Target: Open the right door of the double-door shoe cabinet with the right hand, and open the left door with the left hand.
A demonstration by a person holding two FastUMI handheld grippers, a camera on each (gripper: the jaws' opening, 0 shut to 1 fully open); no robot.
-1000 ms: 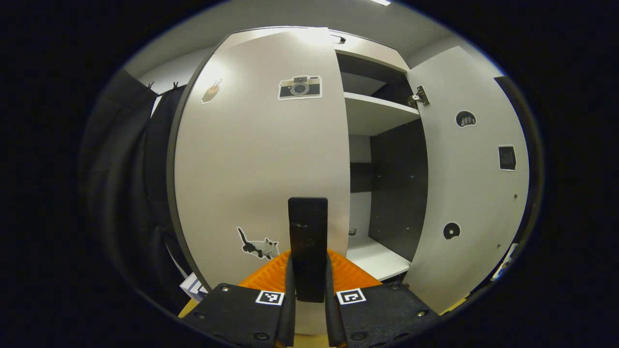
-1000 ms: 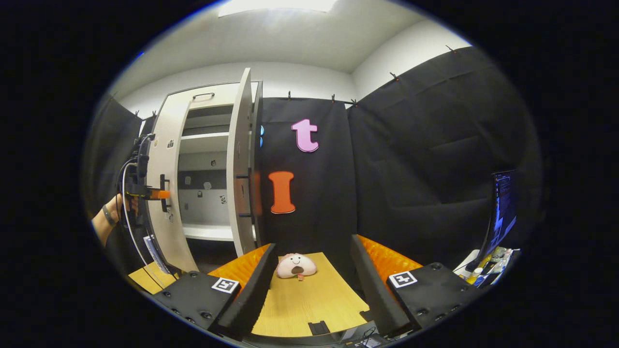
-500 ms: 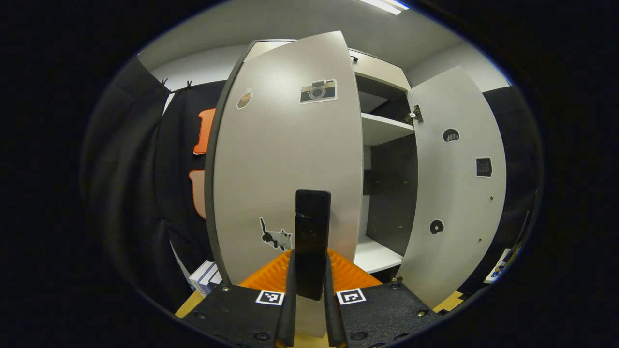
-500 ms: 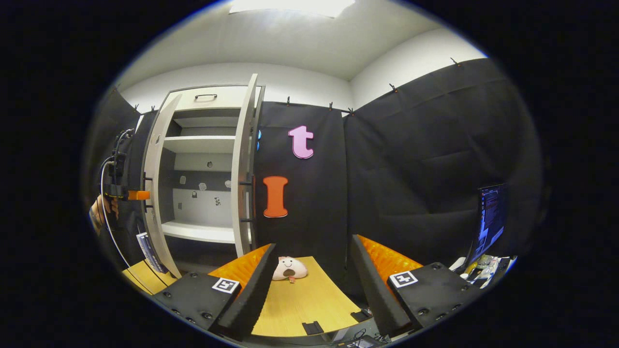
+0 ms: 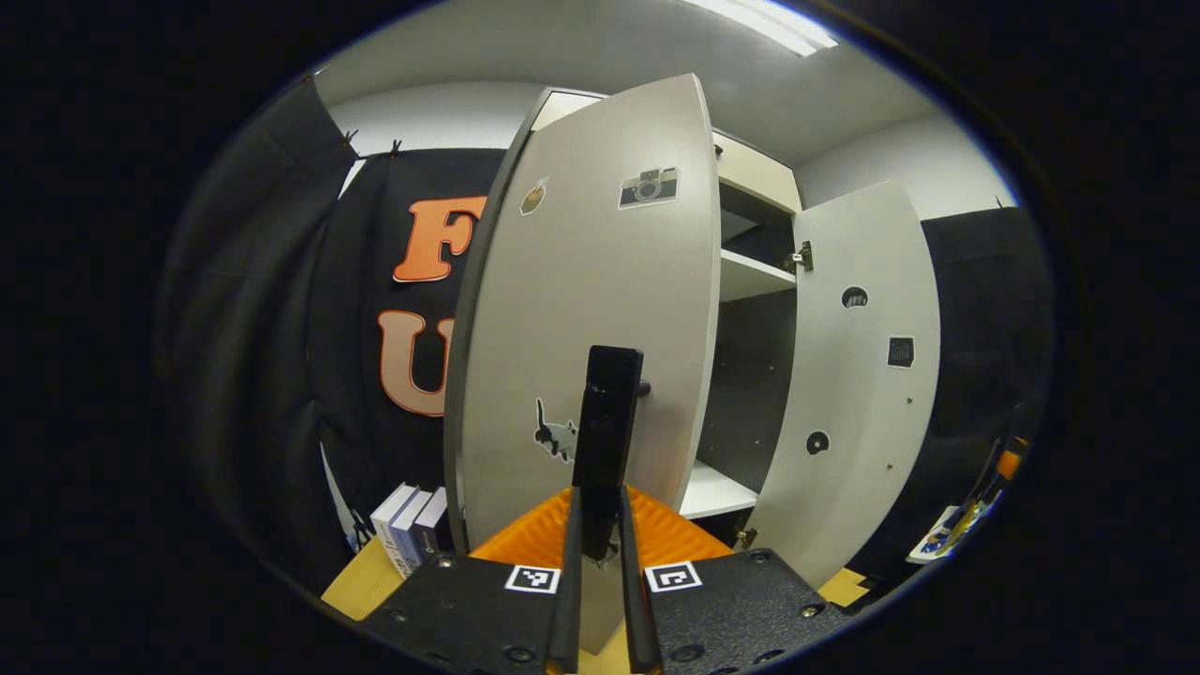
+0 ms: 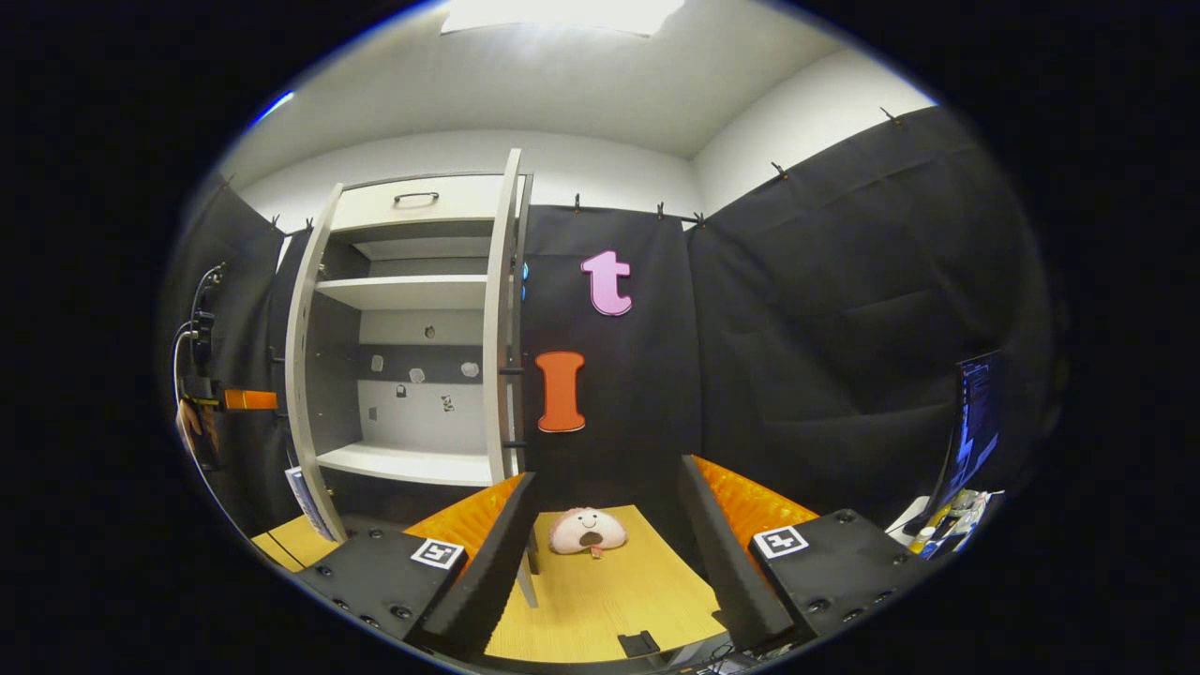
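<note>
Left door's handle (image 5: 607, 441) mostly hidden between left gripper (image 5: 597, 600) fingers.

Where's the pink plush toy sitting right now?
In the right gripper view, the pink plush toy lies on the wooden table, between the right gripper's open fingers, just right of the right door.

Wooden table (image 6: 600, 600): a pink plush toy (image 6: 587, 531) lies at its far end; books (image 5: 410, 525) stand at its left edge.

Pink plush toy (image 6: 587, 531) on table (image 6: 609, 591); perhaps books (image 5: 411, 525).
</note>
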